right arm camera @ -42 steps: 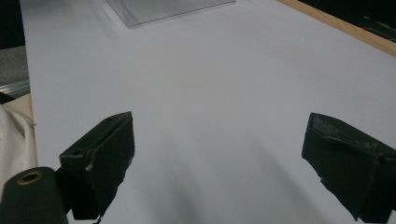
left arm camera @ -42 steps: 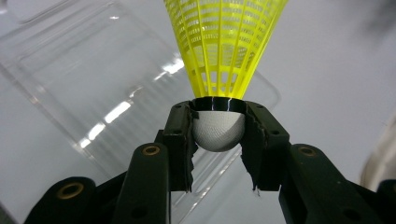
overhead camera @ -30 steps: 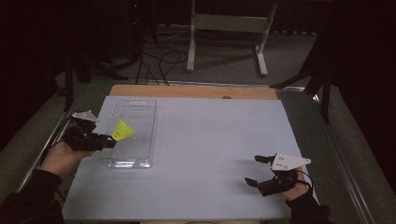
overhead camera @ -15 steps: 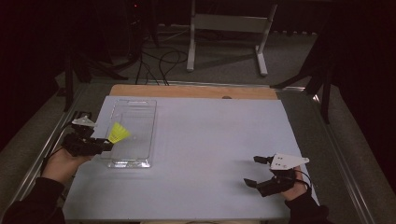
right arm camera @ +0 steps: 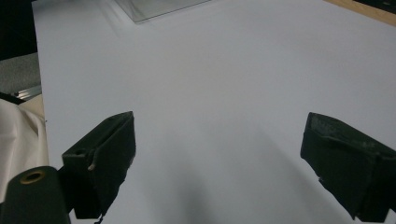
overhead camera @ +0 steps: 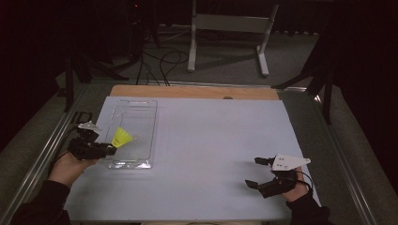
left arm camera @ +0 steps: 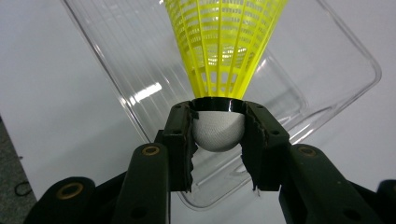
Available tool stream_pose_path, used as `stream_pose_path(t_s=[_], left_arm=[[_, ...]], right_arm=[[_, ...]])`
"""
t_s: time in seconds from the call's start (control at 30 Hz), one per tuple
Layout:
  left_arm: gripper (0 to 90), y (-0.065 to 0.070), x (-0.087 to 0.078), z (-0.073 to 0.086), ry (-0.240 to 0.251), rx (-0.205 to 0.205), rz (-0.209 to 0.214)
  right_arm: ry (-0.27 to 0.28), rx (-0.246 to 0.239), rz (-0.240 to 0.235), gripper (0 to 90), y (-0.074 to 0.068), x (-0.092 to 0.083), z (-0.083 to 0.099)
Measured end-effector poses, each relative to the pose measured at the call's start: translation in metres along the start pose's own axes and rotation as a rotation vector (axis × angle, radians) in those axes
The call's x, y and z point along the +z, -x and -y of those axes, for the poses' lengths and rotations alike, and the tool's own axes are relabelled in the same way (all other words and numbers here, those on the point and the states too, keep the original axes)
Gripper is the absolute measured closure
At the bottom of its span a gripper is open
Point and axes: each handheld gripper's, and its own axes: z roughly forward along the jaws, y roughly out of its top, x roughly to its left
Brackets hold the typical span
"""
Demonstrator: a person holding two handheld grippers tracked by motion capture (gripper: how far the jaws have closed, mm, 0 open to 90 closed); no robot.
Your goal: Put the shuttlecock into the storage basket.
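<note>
— Now, left side?
— Left gripper [overhead camera: 110, 150] at the table's left edge, jaws clamped on the white cork of a yellow shuttlecock [overhead camera: 123, 138]. Seen close in the left gripper view: left gripper [left arm camera: 218, 140] pinching the rounded cork from both sides, yellow shuttlecock [left arm camera: 224, 51] with mesh skirt pointing away, over the clear tray [left arm camera: 327, 60].
— Tray position?
— Clear tray [overhead camera: 136, 110] lying flat on the white sheet [overhead camera: 211, 140], long side running away from the person; shuttlecock held above its near left part, not touching the bottom as far as visible.
— Right side?
— Right gripper [overhead camera: 256, 172] near the sheet's front right corner, jaws spread wide, holding nothing. Right gripper view: right gripper [right arm camera: 219, 163] over bare white sheet [right arm camera: 224, 84], a tray corner at the top edge.
</note>
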Motion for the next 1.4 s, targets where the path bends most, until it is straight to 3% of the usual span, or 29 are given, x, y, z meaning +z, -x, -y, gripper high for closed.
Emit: stream_pose_path(t_s=[0.17,0.37,0.5,0.7,1.1,1.2,1.3,1.4], left_arm=[[65.5,0.000,0.004,-0.003,-0.044,-0.017,-0.010],[65.4,0.003,0.009,-0.008,-0.101,-0.008,-0.030],[63.4,0.003,0.006,-0.011,-0.078,-0.019,-0.029],[49.7,0.007,-0.001,-0.016,-0.067,-0.014,-0.050],[26.3,0.012,-0.004,-0.019,-0.050,-0.005,-0.040],[20.3,0.014,-0.005,-0.022,-0.044,-0.005,-0.034],[14.6,0.015,-0.007,-0.023,-0.028,-0.005,-0.001],[3.7,0.015,-0.008,-0.025,-0.017,0.009,0.012]], right_arm=[[-0.003,0.002,-0.001,10.6,0.000,0.000,0.000],[-0.002,0.004,-0.008,10.6,0.000,0.001,0.000],[-0.003,0.005,-0.010,10.5,0.000,0.000,0.000],[-0.002,0.005,-0.012,10.5,0.000,0.000,0.000],[-0.007,0.005,-0.021,10.6,0.000,0.002,0.000],[-0.007,0.005,-0.020,10.5,0.000,0.002,0.000],[-0.006,0.007,-0.019,10.4,-0.001,0.001,0.000],[-0.010,0.008,-0.003,10.0,-0.001,0.001,0.000]])
